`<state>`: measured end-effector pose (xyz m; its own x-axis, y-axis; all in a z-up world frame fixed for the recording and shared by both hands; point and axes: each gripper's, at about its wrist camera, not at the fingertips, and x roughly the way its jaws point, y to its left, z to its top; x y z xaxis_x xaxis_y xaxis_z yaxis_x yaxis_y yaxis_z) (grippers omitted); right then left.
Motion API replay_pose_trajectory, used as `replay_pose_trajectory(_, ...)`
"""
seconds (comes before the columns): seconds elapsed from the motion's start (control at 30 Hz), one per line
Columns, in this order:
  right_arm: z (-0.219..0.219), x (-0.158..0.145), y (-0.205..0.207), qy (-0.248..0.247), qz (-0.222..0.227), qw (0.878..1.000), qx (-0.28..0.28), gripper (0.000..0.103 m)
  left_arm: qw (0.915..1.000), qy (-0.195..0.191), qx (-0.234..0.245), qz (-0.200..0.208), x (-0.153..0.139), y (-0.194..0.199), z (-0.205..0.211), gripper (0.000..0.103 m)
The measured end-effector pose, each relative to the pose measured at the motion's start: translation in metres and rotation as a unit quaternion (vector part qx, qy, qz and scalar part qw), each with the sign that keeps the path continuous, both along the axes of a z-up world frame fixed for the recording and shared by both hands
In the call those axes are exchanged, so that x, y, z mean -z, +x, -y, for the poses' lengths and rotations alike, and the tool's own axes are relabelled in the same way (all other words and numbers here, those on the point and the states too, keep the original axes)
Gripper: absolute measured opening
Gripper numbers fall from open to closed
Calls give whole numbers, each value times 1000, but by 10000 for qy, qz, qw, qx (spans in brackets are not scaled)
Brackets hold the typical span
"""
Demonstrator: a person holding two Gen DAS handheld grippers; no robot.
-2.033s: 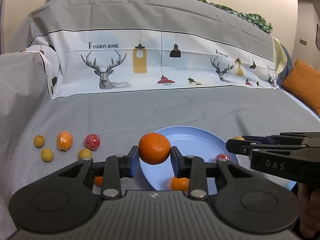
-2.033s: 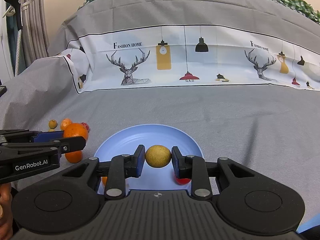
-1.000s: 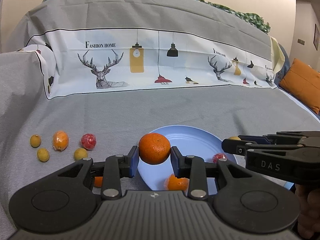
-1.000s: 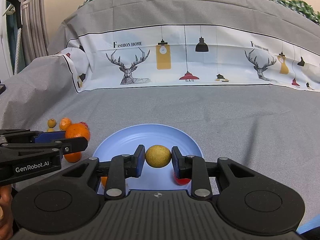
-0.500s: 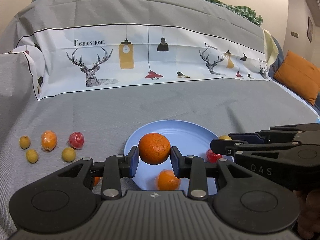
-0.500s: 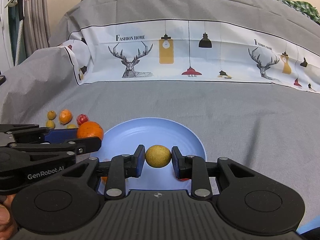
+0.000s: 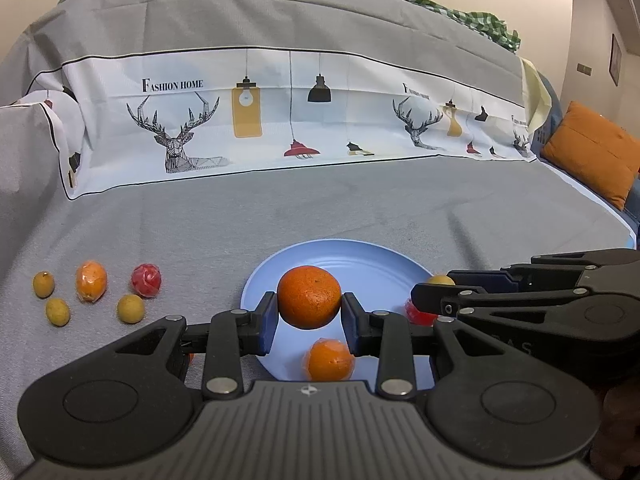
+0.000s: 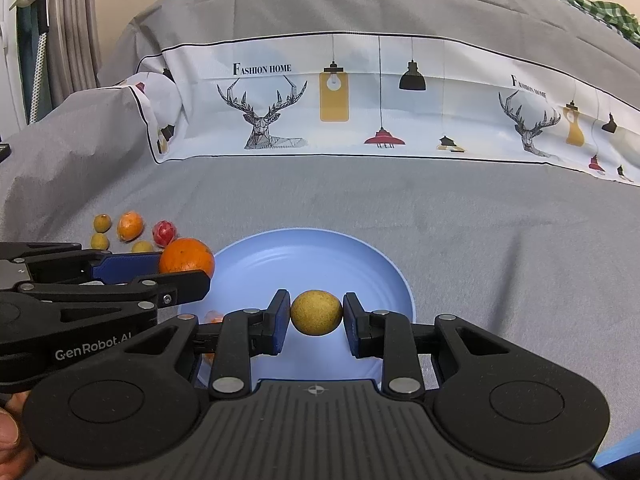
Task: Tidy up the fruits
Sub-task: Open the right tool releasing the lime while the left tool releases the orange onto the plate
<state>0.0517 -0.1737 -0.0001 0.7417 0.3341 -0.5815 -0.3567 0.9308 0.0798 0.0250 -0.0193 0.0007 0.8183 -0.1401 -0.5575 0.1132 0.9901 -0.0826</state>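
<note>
My left gripper is shut on a large orange, held over the near left part of the blue plate. In the right wrist view that orange shows at the plate's left rim. My right gripper is shut on a small yellow-brown fruit above the blue plate. On the plate lie a wrapped orange fruit and a red fruit, partly hidden by the right gripper's fingers.
Several small fruits lie on the grey cover left of the plate: yellow ones, a wrapped orange one and a red one. A printed white cloth drapes the sofa back. An orange cushion sits far right.
The left gripper has carried the orange rightward, from beside the plate's left rim to over the plate. The right gripper has held its fruit still above the plate.
</note>
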Motion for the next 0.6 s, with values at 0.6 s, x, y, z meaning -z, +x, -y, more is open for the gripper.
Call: replay_pose_trajectory(0.6,-1,8,5,-35,-266,9996,96,51,9998,-131,-132,-64,0,1,-6,49)
